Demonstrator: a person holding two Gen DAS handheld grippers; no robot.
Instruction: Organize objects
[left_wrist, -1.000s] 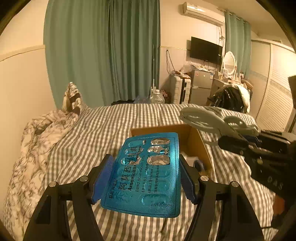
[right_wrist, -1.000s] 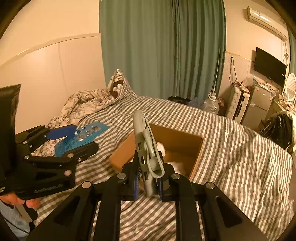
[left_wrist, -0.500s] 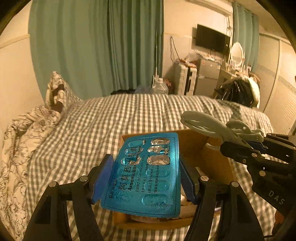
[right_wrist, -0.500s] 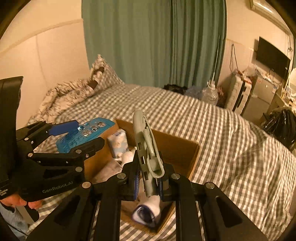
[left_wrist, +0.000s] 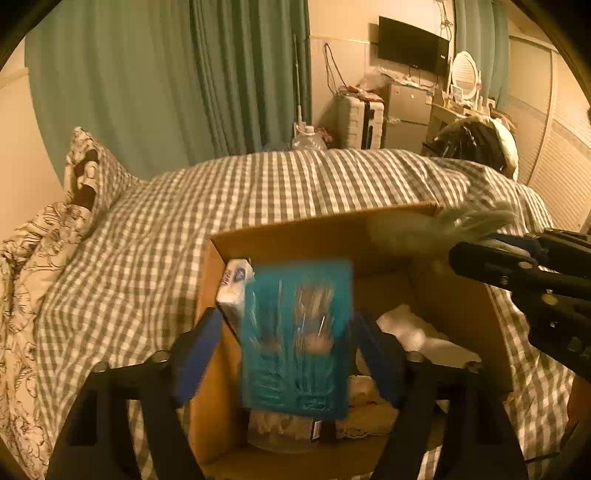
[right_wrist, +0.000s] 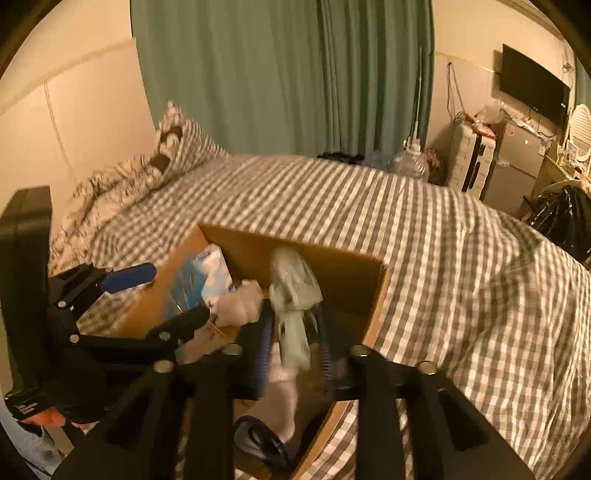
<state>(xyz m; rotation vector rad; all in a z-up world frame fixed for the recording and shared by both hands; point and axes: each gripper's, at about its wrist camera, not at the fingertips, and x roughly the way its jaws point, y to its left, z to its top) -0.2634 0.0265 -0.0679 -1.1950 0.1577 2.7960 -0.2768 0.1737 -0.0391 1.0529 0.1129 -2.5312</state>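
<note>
The left hand-held gripper (left_wrist: 286, 336) has opened wide; the blue blister pack (left_wrist: 295, 332), clamped a second ago, now drops blurred between its fingers into the cardboard box (left_wrist: 325, 229) on the checked bed (left_wrist: 147, 258). The right hand-held gripper (right_wrist: 293, 343) has also spread, and its grey scissors-like tool (right_wrist: 293, 295) slips loose over the box. Both items appear released, so two more things are going in. Count: one pack, one tool, one box, one tissue packet (left_wrist: 232, 284), one white sock (right_wrist: 284, 387).
</note>
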